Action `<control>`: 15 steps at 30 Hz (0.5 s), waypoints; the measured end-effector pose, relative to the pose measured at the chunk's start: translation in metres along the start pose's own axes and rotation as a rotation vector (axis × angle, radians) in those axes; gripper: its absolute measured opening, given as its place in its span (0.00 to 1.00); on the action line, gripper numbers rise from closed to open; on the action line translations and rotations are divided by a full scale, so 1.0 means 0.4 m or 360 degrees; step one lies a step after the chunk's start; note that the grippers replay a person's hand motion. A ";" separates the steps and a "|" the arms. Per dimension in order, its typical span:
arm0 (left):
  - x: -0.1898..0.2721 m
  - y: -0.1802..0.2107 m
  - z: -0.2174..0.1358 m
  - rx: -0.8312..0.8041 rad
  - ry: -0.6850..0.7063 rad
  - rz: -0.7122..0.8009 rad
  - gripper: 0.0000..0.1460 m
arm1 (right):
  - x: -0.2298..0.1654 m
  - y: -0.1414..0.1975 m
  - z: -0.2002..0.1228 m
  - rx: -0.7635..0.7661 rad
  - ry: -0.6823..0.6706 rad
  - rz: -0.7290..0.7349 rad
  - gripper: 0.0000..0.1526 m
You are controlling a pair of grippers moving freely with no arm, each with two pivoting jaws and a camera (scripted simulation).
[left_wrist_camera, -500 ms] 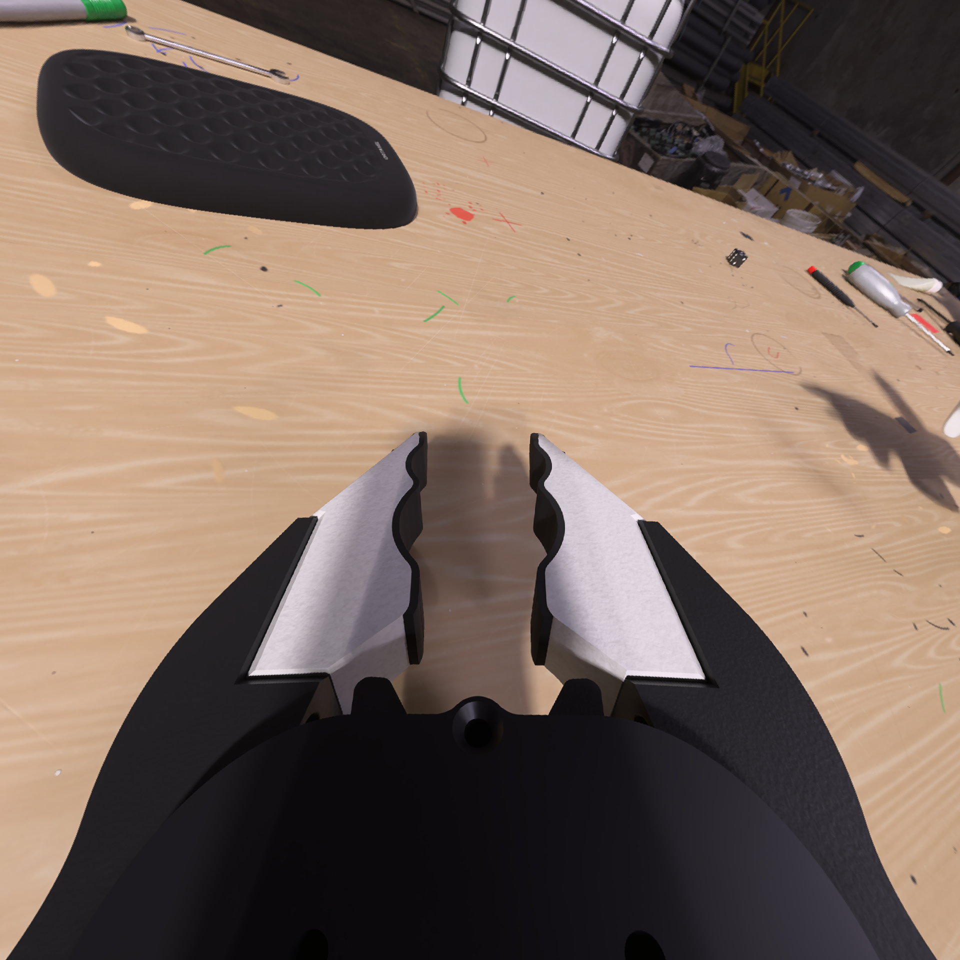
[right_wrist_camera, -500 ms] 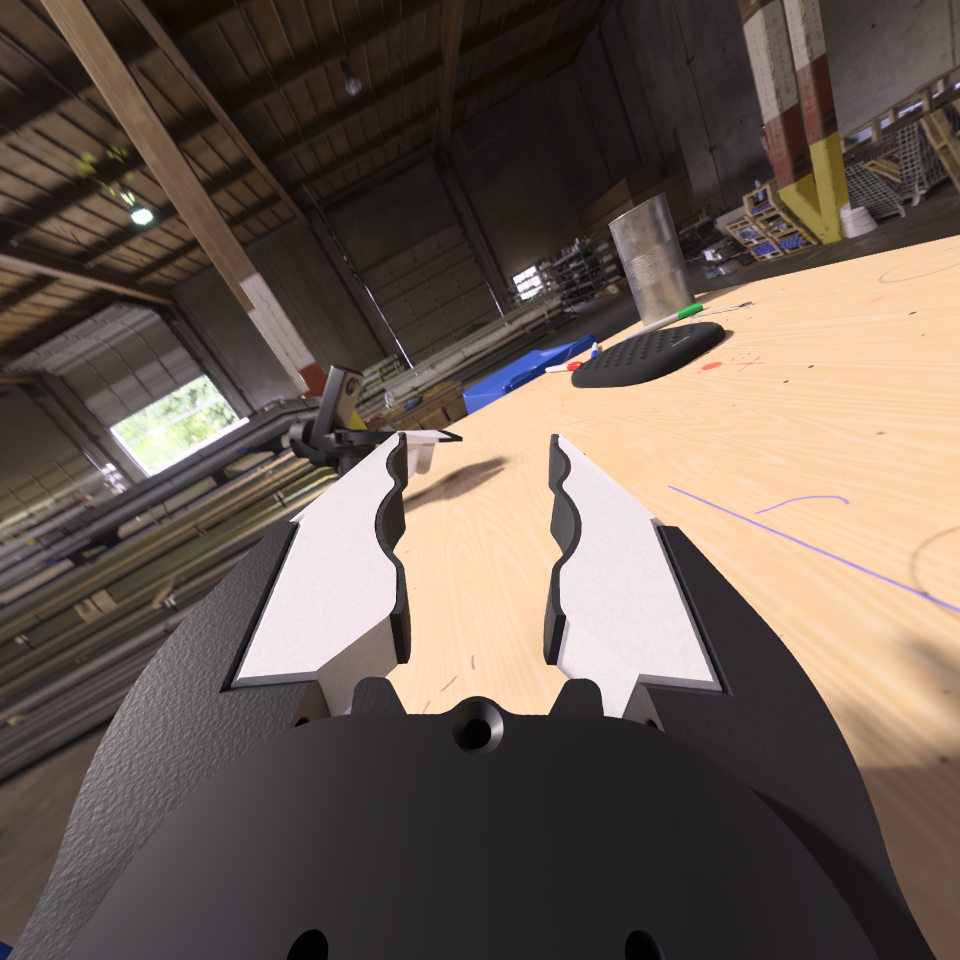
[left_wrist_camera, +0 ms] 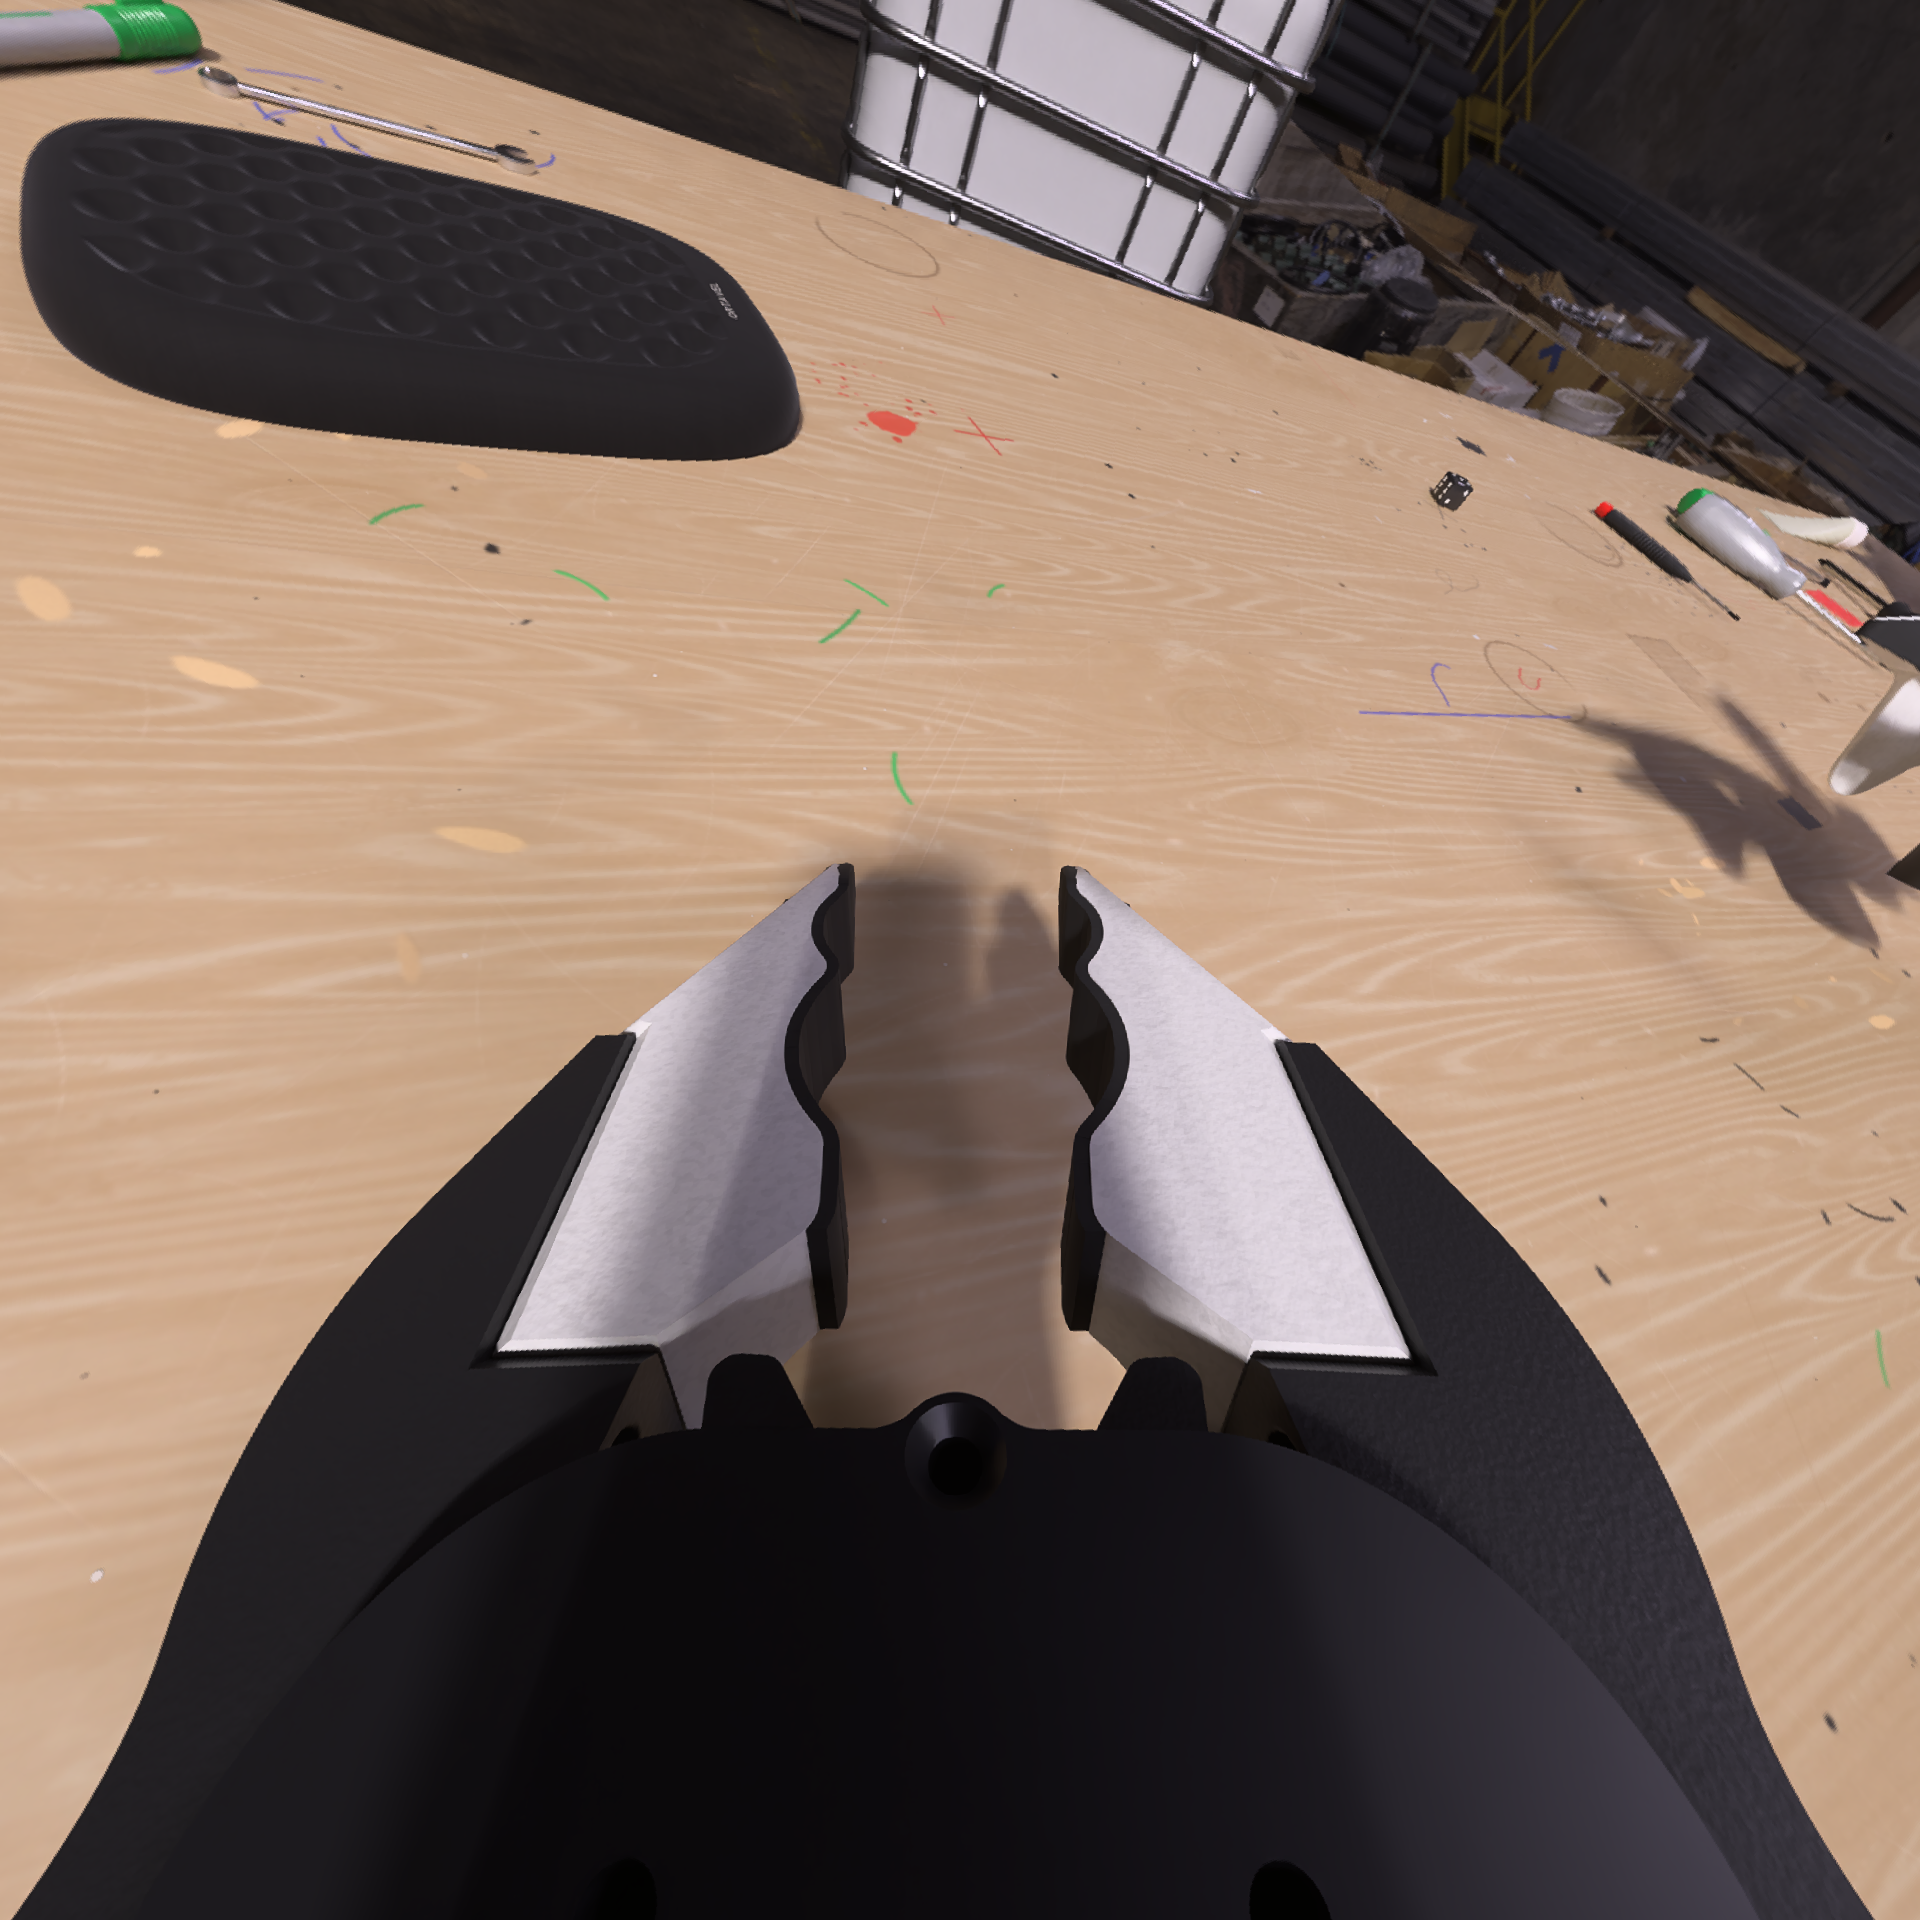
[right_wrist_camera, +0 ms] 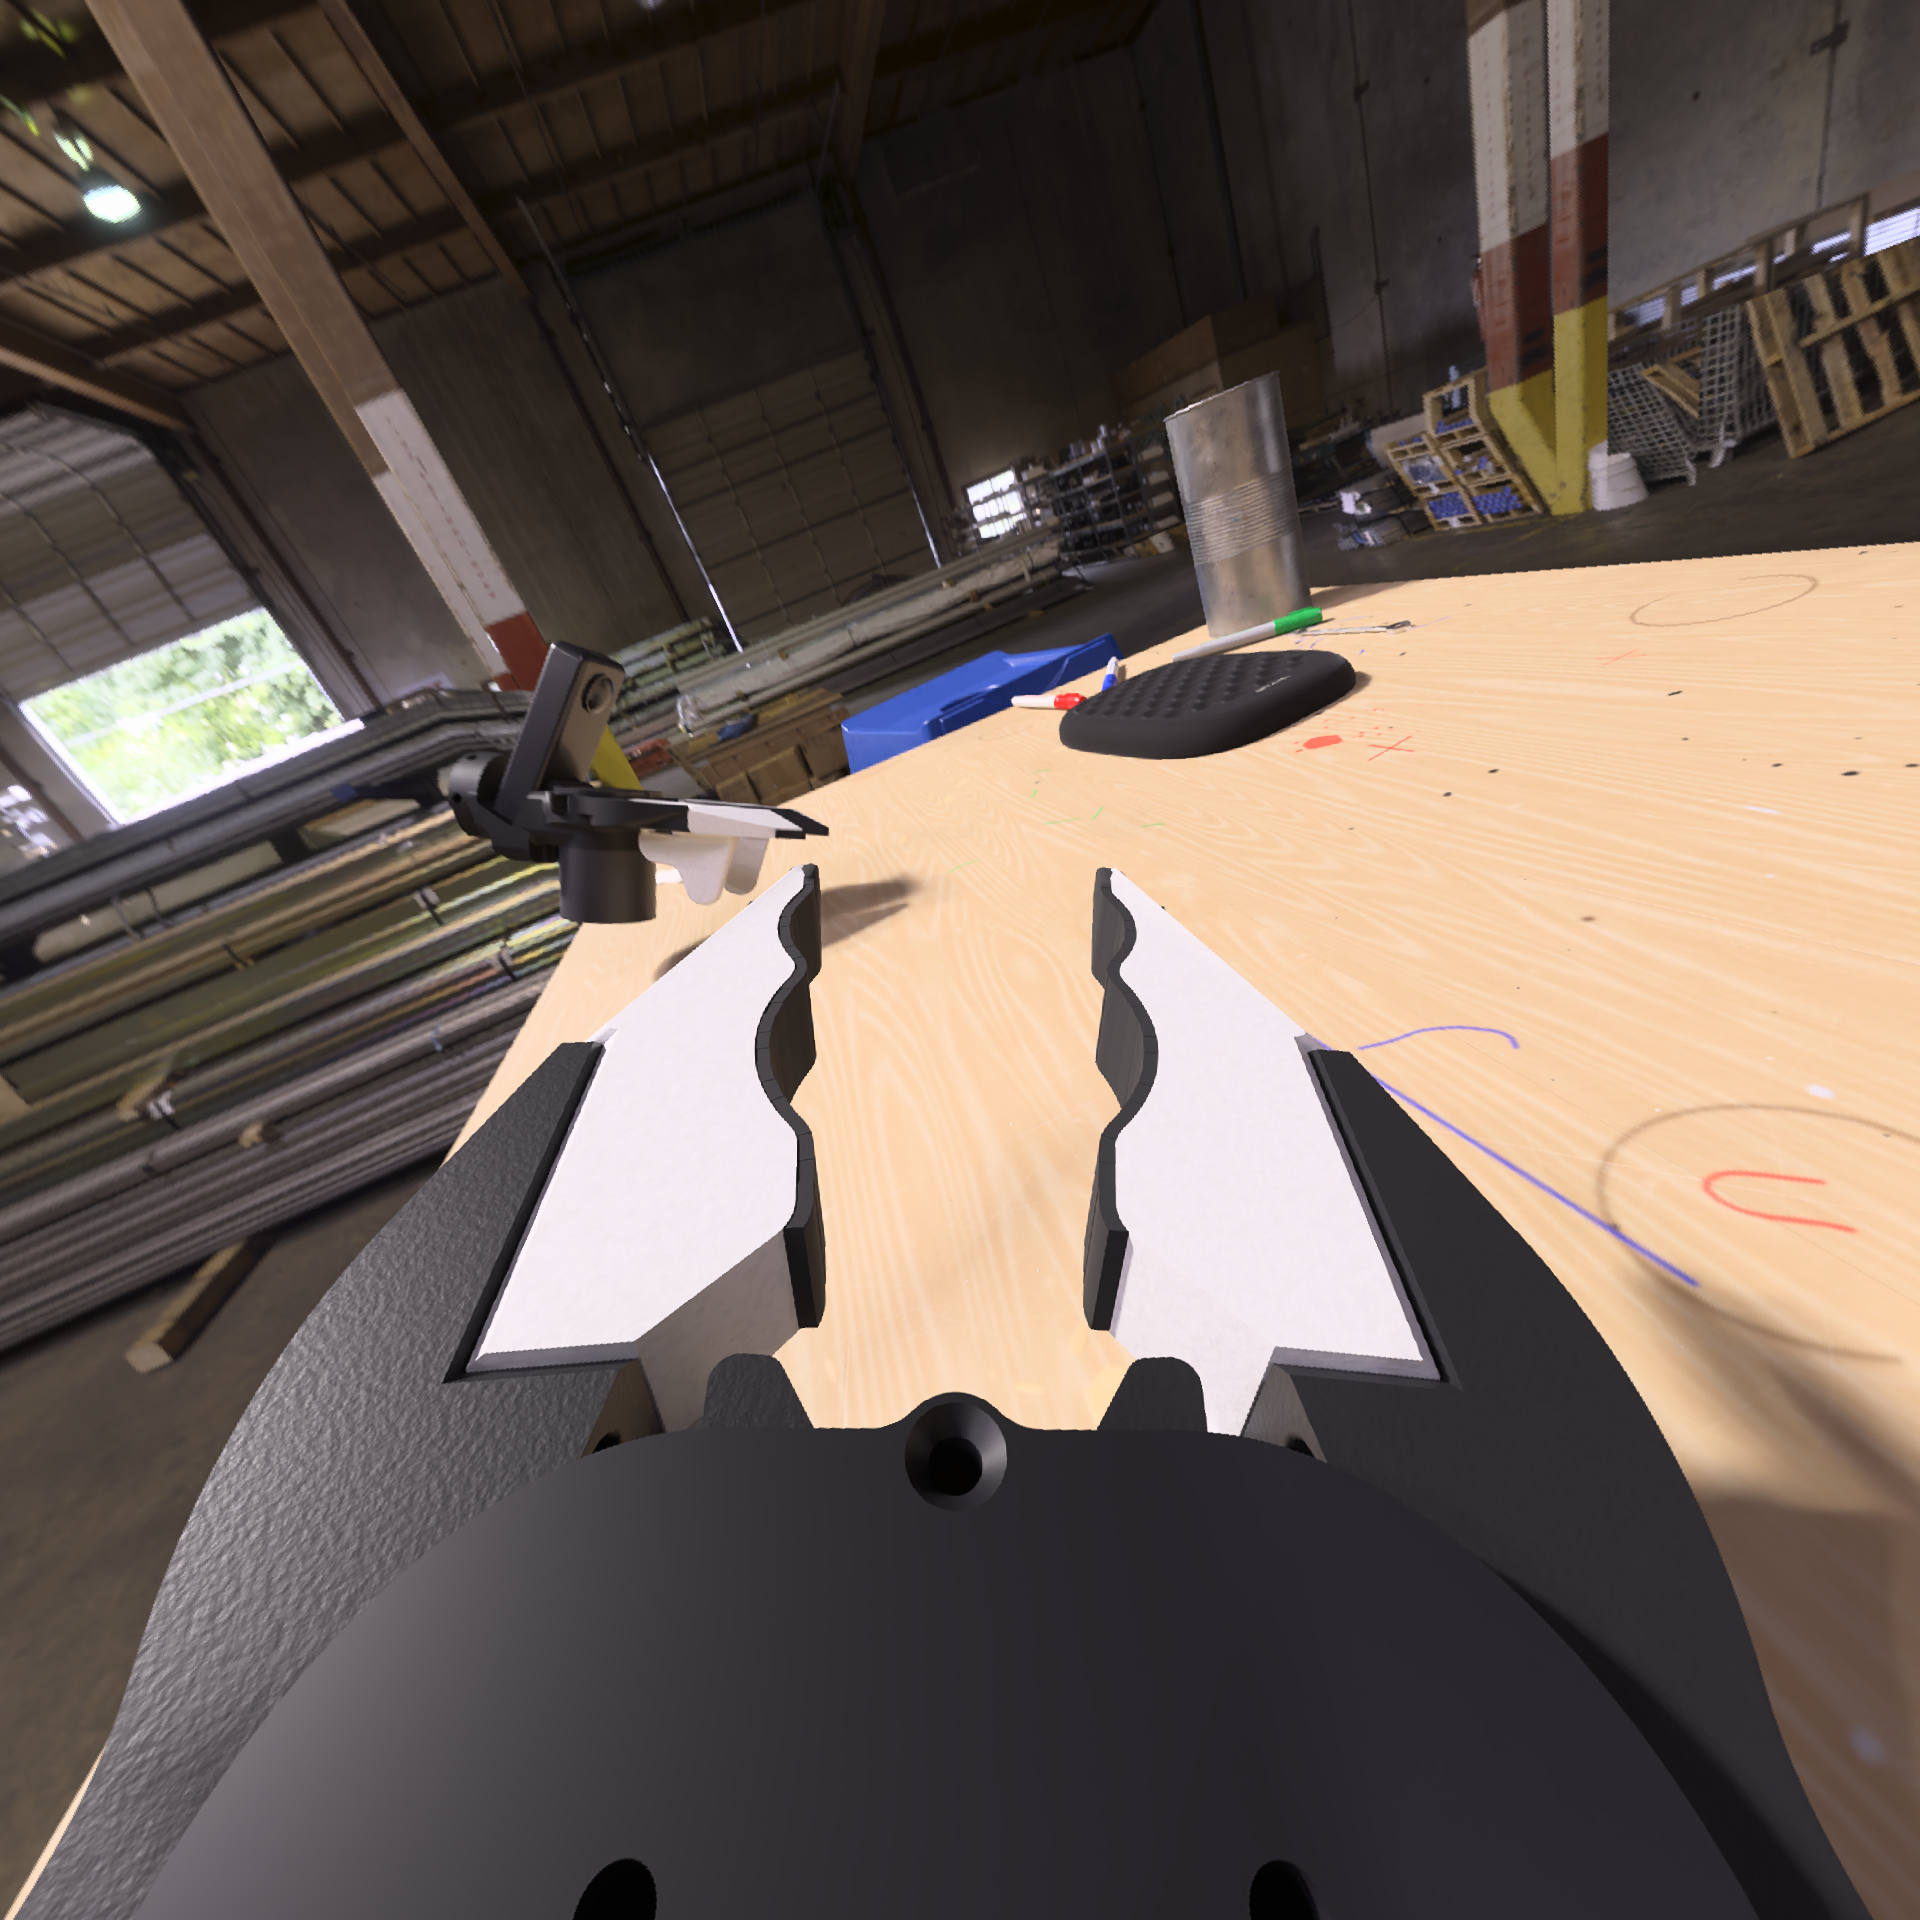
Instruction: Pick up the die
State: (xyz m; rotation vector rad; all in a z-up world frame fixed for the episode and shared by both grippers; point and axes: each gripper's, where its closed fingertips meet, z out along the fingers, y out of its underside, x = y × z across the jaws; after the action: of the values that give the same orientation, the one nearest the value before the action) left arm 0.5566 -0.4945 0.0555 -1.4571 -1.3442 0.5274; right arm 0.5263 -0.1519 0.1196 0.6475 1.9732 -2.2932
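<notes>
A small black die [left_wrist_camera: 1451,489] with pale dots lies on the wooden table [left_wrist_camera: 1143,644], far ahead and to the right in the left wrist view. My left gripper [left_wrist_camera: 956,878] is open and empty, low over bare wood, well short of the die. My right gripper [right_wrist_camera: 954,883] is open and empty above the table near its left edge. The die does not show in the right wrist view. The left gripper [right_wrist_camera: 717,836] shows there ahead on the left. A fingertip of the right gripper [left_wrist_camera: 1875,743] shows at the right edge of the left wrist view.
A black dimpled pad [left_wrist_camera: 384,301] lies far left, with a wrench [left_wrist_camera: 364,120] and green-capped marker [left_wrist_camera: 94,31] behind it. A screwdriver [left_wrist_camera: 1662,561] and a white bottle [left_wrist_camera: 1735,540] lie right of the die. A metal can [right_wrist_camera: 1242,520] stands at the far table edge.
The right gripper's view has tilted and moved a little, so the left gripper shows more fully. More of the right gripper's finger now shows in the left wrist view. The left gripper has barely moved.
</notes>
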 end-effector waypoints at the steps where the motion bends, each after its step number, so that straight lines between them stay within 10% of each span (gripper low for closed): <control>1: 0.001 -0.001 0.001 -0.0004 0.0002 0.0008 0.27 | 0.002 -0.003 -0.003 0.0016 -0.0008 0.0020 0.34; 6: 0.231 -0.246 0.123 0.0197 0.0310 0.0392 0.25 | 0.007 -0.008 -0.007 0.0036 -0.0058 0.0106 0.35; 10: 0.615 -0.436 0.459 -0.0264 0.0772 0.1135 0.25 | 0.006 -0.014 -0.012 0.0072 -0.0092 0.0138 0.35; 15: 0.893 -0.354 0.897 -0.0858 0.1011 0.1629 0.24 | -0.004 -0.017 -0.019 0.0093 -0.0110 0.0117 0.35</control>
State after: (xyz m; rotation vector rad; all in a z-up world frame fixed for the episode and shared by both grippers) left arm 0.2868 -0.0558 0.1605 -2.4754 -0.1474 0.2650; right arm 0.5277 -0.1439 0.1258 0.6256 1.8275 -2.3053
